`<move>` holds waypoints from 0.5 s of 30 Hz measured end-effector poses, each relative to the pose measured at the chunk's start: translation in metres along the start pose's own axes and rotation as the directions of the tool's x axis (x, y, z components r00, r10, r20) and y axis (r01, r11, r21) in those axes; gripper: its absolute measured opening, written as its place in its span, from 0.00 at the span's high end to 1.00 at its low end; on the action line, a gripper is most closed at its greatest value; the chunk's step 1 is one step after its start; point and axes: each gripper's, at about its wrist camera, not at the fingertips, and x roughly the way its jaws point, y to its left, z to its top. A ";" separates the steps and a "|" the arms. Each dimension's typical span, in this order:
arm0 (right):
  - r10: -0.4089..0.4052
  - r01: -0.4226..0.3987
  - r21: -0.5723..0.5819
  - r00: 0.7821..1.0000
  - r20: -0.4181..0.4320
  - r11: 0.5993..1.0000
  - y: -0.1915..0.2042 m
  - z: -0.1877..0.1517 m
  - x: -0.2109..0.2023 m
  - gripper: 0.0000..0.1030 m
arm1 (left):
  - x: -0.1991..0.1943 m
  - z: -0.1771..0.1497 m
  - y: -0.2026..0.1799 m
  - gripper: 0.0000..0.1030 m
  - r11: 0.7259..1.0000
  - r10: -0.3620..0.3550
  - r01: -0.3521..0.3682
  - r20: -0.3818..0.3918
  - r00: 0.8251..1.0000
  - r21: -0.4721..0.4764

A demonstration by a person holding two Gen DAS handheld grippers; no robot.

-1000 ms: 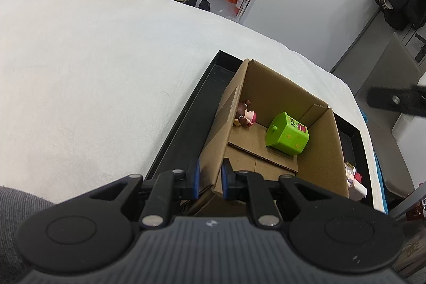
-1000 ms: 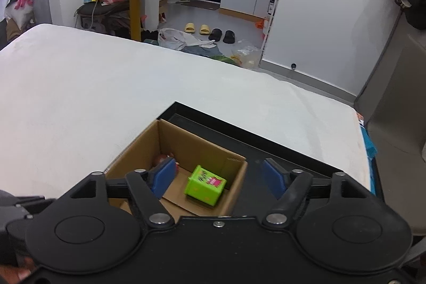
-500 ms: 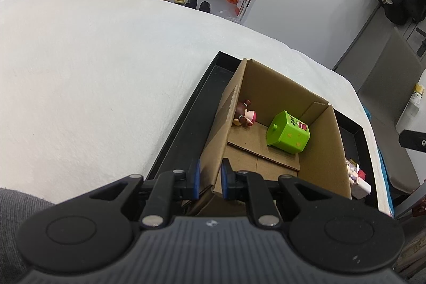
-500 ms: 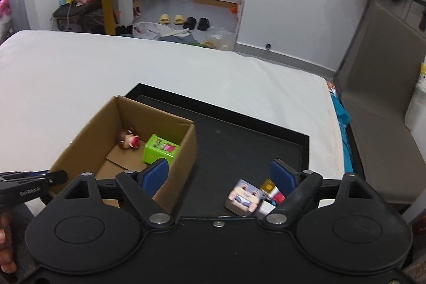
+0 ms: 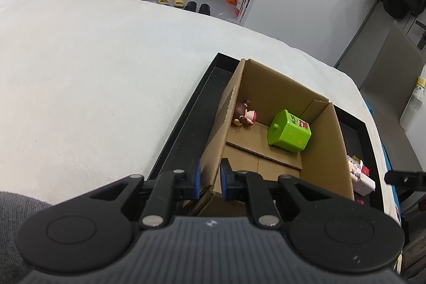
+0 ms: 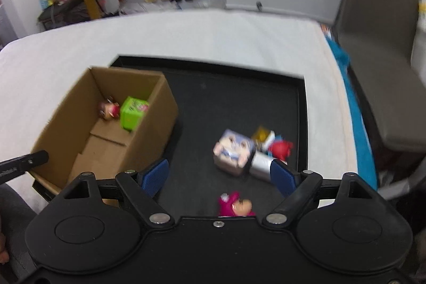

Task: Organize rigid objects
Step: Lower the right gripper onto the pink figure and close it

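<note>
Your left tongs (image 5: 210,178) are clamped on the near wall of the cardboard box (image 5: 338,140), one blue pad outside the wall and one inside. The box stands at the left end of the black tray (image 6: 234,97), which lies on a white bed (image 5: 93,76). Inside the box, a green cube (image 5: 289,131) lies tilted on the cardboard floor flap, and a small doll with brown hair (image 5: 243,116) lies on its side against the left wall, just beside the cube and apart from it.

Your right tongs (image 6: 219,177) hang over the open part of the tray with the pads spread wide and nothing between them. The right view is blurred, so small details are hard to read. Ahead of those tongs, on the tray's right side, a block with a cartoon face (image 6: 234,152) sits touching a cluster: a white box (image 6: 262,164), a yellow piece (image 6: 262,135) and a red figure (image 6: 281,148). Nearer the tongs, a pink figure (image 6: 235,205) lies on the tray floor, apart from the cluster and partly cut off by the tool body. The tip of your left tool (image 6: 24,163) shows at the box's near left edge.
</note>
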 end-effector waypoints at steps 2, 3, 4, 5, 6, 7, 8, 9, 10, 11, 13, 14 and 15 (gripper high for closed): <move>0.010 -0.008 0.034 0.999 -0.048 0.999 -0.007 -0.001 0.009 0.19 | 0.000 0.000 -0.001 0.87 1.000 0.005 -0.005 0.001 1.000 0.002; 0.015 -0.011 0.054 0.998 -0.066 0.998 -0.011 -0.001 0.012 0.19 | 0.000 0.000 -0.002 0.87 1.000 0.006 -0.006 0.002 1.000 0.004; 0.015 -0.010 0.066 0.997 -0.079 0.998 -0.013 -0.002 0.015 0.19 | 0.000 0.000 -0.003 0.87 1.000 0.008 -0.008 0.003 1.000 0.006; 0.014 -0.007 0.072 0.996 -0.086 0.997 -0.015 -0.003 0.016 0.19 | 0.000 0.000 -0.004 0.87 1.000 0.010 -0.010 0.004 1.000 0.009; 0.015 -0.008 0.078 0.996 -0.092 0.997 -0.017 -0.004 0.018 0.19 | 0.000 -0.001 -0.005 0.87 1.000 0.014 -0.014 0.005 1.000 0.012; 0.018 -0.010 0.084 0.995 -0.098 0.996 -0.019 -0.004 0.019 0.19 | 0.000 -0.001 -0.006 0.87 1.000 0.019 -0.019 0.005 1.000 0.016; 0.022 -0.013 0.088 0.994 -0.104 0.996 -0.020 -0.005 0.020 0.19 | 0.000 -0.001 -0.007 0.87 1.000 0.023 -0.023 0.006 1.000 0.019; 0.023 -0.013 0.087 0.994 -0.110 0.996 -0.020 -0.006 0.022 0.19 | 0.000 -0.001 -0.007 0.87 0.999 0.025 -0.025 0.006 1.000 0.021; 0.019 -0.009 0.085 0.993 -0.116 0.996 -0.021 -0.007 0.024 0.19 | 0.000 -0.001 -0.008 0.87 0.999 0.027 -0.027 0.006 1.000 0.021; 0.017 -0.007 0.085 0.992 -0.121 0.996 -0.021 -0.008 0.025 0.20 | 0.000 -0.001 -0.008 0.87 0.999 0.029 -0.029 0.005 1.000 0.021; 0.022 -0.009 0.092 0.991 -0.132 0.996 -0.023 -0.008 0.029 0.20 | 0.000 -0.001 -0.008 0.87 0.999 0.032 -0.032 0.005 0.999 0.021; 0.023 -0.009 0.097 0.990 -0.137 0.995 -0.024 -0.008 0.030 0.20 | 0.000 -0.001 -0.009 0.87 0.999 0.034 -0.034 0.005 0.999 0.023; 0.022 -0.008 0.099 0.989 -0.144 0.995 -0.024 -0.008 0.033 0.20 | 0.000 -0.001 -0.009 0.87 0.999 0.036 -0.036 0.006 0.999 0.026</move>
